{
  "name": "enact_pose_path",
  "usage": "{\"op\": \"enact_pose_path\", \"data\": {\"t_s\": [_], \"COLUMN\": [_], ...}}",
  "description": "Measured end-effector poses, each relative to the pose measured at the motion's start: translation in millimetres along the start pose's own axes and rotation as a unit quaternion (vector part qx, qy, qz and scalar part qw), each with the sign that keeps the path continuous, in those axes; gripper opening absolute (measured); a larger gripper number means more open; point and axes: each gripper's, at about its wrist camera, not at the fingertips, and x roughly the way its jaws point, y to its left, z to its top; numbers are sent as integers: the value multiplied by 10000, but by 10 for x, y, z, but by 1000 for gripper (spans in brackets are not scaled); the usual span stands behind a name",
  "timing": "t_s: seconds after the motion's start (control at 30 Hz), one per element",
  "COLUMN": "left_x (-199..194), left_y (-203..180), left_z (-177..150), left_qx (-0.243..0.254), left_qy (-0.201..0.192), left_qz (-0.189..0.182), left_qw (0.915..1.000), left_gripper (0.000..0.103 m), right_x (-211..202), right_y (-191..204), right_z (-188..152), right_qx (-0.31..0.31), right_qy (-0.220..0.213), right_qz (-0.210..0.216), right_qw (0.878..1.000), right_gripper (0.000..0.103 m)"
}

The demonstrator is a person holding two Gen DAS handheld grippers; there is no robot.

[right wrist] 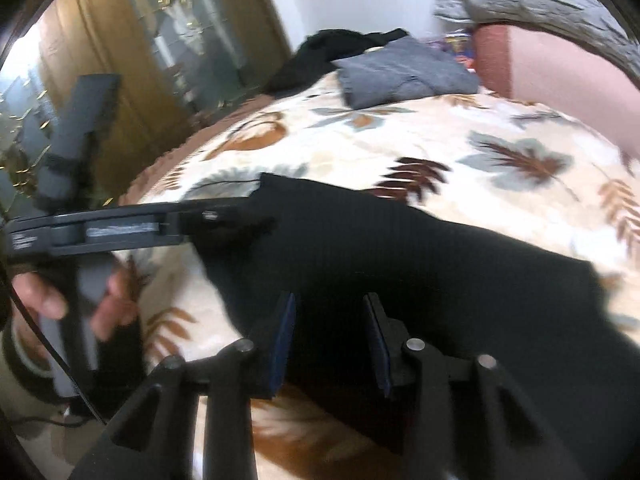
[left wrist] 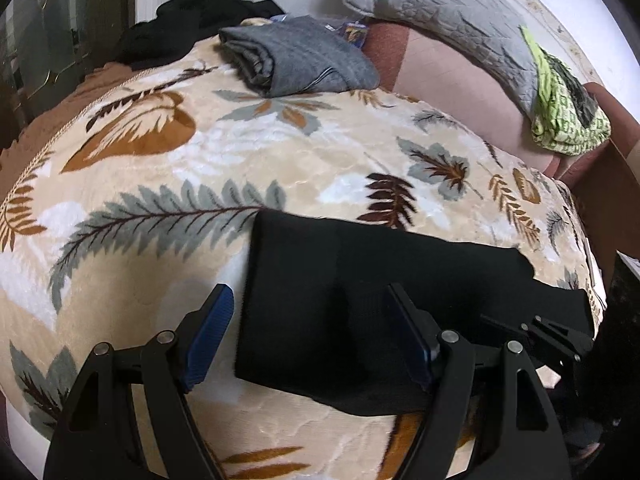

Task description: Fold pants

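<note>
Because the black ribbed pants [left wrist: 360,300] already lie folded flat on the leaf-patterned cream blanket [left wrist: 240,152] at lower centre, the left gripper [left wrist: 310,332] hovers spread wide, and the right gripper [right wrist: 330,340] stands parted, gripping nothing.

Folded black pants [left wrist: 360,300] lie low in the frame on the leaf-patterned blanket [left wrist: 240,152], the left gripper [left wrist: 310,332] spread wide over their left end.

soft indoor light, fisheye-bent edges, right wrist view motion-blurred.
</note>
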Motion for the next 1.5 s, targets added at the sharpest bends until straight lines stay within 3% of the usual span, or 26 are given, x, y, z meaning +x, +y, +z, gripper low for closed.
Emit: {"op": "enact_pose_path", "data": {"t_s": [0.13, 0.27, 0.4, 0.5, 0.53, 0.57, 0.6, 0.63, 0.77, 0.93, 1.13, 1.33, 1.5], "left_x": [-6, 82, 213, 245, 248, 255, 261, 270, 275, 326, 248, 136, 97], "left_y": [-104, -240, -253, -245, -251, -260, -267, -273, -218, -188, -221, -349, -539], "left_z": [2, -43, -117, -150, -156, -164, -170, -179, -210, -243, -202, -182, -249], "left_qx": [9, 249, 289, 318, 351, 393, 423, 467, 447, 459, 290, 103, 275], "left_qy": [-14, -8, 111, 69, 52, 47, 46, 42, 29, 15, 57, 20, -51], "left_qz": [-251, -140, -68, -12, 17, 46, 64, 89, 10, 68, 138, -119, 86], "left_qw": [9997, 9996, 9995, 9995, 9994, 9992, 9991, 9989, 9990, 9989, 9995, 9999, 9996], "left_gripper": [77, 77, 77, 77, 77, 77, 77, 77, 79, 85, 85, 85, 85], "right_x": [-196, -423, -519, -412, -319, -259, -203, -168, -257, -129, -542, -808, -856], "right_y": [-289, -710, -1123, -1298, -1318, -1334, -1341, -1341, -1406, -1404, -1249, -1162, -1163], "right_z": [7, 14, 27, 44, 60, 59, 53, 55, 4, -49, -42, -245, -510], "right_qx": [295, 735, 1412, 1618, 1601, 1600, 1595, 1578, 1775, 1705, 1551, 1451, 1564], "right_qy": [-242, -486, -608, -394, -234, -146, -116, -130, -390, -231, -574, -584, -384], "right_qz": [-349, -956, -1036, -939, -974, -1015, -1023, -1075, -1060, -1226, -1203, -1202, -1300], "right_qw": [9987, 9915, 9827, 9815, 9820, 9818, 9818, 9815, 9776, 9774, 9789, 9804, 9783], "right_gripper": [42, 50, 50, 50, 49, 41, 31, 9, 9, 9, 22, 25, 27]}}
